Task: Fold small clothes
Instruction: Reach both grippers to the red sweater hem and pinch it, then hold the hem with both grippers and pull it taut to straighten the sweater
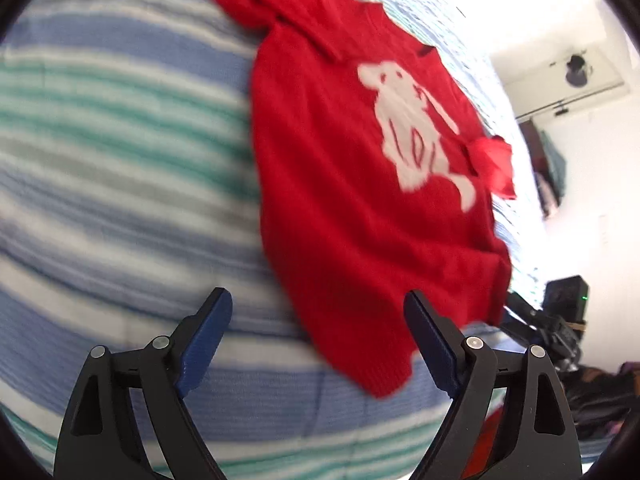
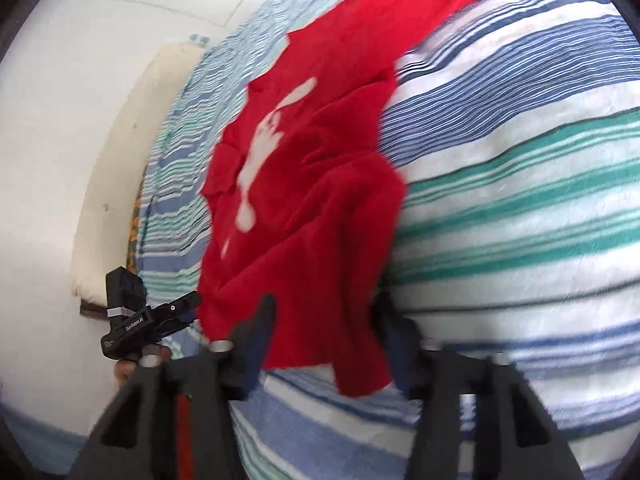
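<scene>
So, sweater [image 1: 352, 184] flat on striped bed [image 1: 120, 120], bunny up. Left gripper [image 1: 320, 344] wide, empty, at hem. Right gripper [image 2: 324, 340] half open round hem corner, blurry, probably not pinching. Grab both corners evenly before folding.

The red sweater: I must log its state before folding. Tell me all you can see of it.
The red sweater looks like a small knit with a white animal figure on its chest. It lies face up, unfolded and rumpled, on the striped bedding, one sleeve stretched out. Its hem sits between the right gripper fingers, though a grip is unclear.
</scene>
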The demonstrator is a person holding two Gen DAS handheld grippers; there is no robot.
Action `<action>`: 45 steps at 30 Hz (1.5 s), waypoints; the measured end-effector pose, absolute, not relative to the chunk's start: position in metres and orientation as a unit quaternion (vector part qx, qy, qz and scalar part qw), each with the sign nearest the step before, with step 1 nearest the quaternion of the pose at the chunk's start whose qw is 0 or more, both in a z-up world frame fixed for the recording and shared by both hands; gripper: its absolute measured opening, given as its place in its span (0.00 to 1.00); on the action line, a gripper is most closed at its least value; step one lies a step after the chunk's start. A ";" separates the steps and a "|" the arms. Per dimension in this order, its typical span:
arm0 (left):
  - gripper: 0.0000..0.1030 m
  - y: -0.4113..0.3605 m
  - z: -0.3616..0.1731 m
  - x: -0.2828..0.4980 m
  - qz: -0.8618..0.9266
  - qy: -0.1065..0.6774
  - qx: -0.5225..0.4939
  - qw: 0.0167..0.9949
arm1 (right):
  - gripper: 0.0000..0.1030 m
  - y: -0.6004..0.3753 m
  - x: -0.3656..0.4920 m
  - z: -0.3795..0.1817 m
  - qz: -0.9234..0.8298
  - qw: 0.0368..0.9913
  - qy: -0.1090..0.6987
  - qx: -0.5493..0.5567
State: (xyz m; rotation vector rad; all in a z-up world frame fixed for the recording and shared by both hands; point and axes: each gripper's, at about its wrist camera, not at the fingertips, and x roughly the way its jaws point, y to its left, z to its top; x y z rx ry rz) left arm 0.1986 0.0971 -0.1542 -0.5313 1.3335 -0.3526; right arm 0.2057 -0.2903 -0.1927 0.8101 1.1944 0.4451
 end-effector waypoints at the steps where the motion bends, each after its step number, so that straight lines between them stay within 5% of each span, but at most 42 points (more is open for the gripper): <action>1: 0.85 0.096 -0.158 0.190 -0.166 0.606 -0.257 0.735 | 0.56 -0.289 0.204 -0.193 0.209 0.724 0.544 0.370; 6: 0.84 0.068 -0.164 0.176 -0.171 0.572 -0.264 0.757 | 0.56 -0.294 0.188 -0.198 0.214 0.714 0.532 0.401; 7: 0.65 0.058 -0.166 0.180 -0.176 0.572 -0.267 0.755 | 0.56 -0.298 0.182 -0.196 0.214 0.713 0.525 0.412; 8: 0.16 0.051 -0.168 0.184 -0.182 0.579 -0.272 0.747 | 0.56 -0.300 0.180 -0.197 0.211 0.712 0.516 0.428; 9: 0.09 0.048 -0.169 0.188 -0.192 0.595 -0.272 0.732 | 0.55 -0.301 0.179 -0.196 0.210 0.709 0.509 0.442; 12: 0.07 0.057 -0.145 0.188 -0.214 0.600 -0.243 0.731 | 0.06 -0.299 0.179 -0.187 0.210 0.712 0.511 0.433; 16: 0.09 0.079 -0.110 0.182 -0.218 0.607 -0.154 0.749 | 0.05 -0.297 0.159 -0.148 0.248 0.709 0.518 0.409; 20: 0.29 0.072 -0.148 0.188 -0.167 0.640 -0.104 0.743 | 0.05 -0.274 0.150 -0.150 0.244 0.720 0.552 0.342; 24: 0.49 0.092 -0.160 0.175 -0.173 0.629 -0.182 0.736 | 0.12 -0.258 0.158 -0.180 0.206 0.717 0.582 0.323; 26: 0.73 0.105 -0.157 0.164 -0.189 0.612 -0.233 0.732 | 0.19 -0.263 0.153 -0.175 0.209 0.715 0.567 0.352; 28: 0.74 0.112 -0.159 0.156 -0.184 0.600 -0.263 0.733 | 0.43 -0.265 0.149 -0.171 0.217 0.713 0.553 0.373; 30: 0.70 0.113 -0.162 0.153 -0.175 0.601 -0.277 0.729 | 0.46 -0.264 0.148 -0.171 0.220 0.714 0.547 0.377; 31: 0.54 0.109 -0.163 0.154 -0.169 0.604 -0.273 0.730 | 0.46 -0.263 0.150 -0.172 0.221 0.713 0.548 0.378; 32: 0.07 0.105 -0.163 0.155 -0.170 0.609 -0.264 0.728 | 0.44 -0.263 0.151 -0.173 0.225 0.712 0.546 0.380; 33: 0.08 0.100 -0.165 0.157 -0.166 0.624 -0.249 0.722 | 0.33 -0.263 0.151 -0.174 0.227 0.709 0.548 0.382; 34: 0.06 0.097 -0.163 0.159 -0.155 0.627 -0.244 0.724 | 0.06 -0.260 0.154 -0.175 0.226 0.706 0.554 0.380; 40: 0.05 0.120 -0.118 0.134 -0.142 0.612 -0.211 0.749 | 0.04 -0.276 0.121 -0.128 0.240 0.725 0.543 0.351; 45: 0.05 0.089 -0.156 0.143 -0.074 0.651 -0.092 0.750 | 0.04 -0.267 0.112 -0.141 0.200 0.721 0.596 0.292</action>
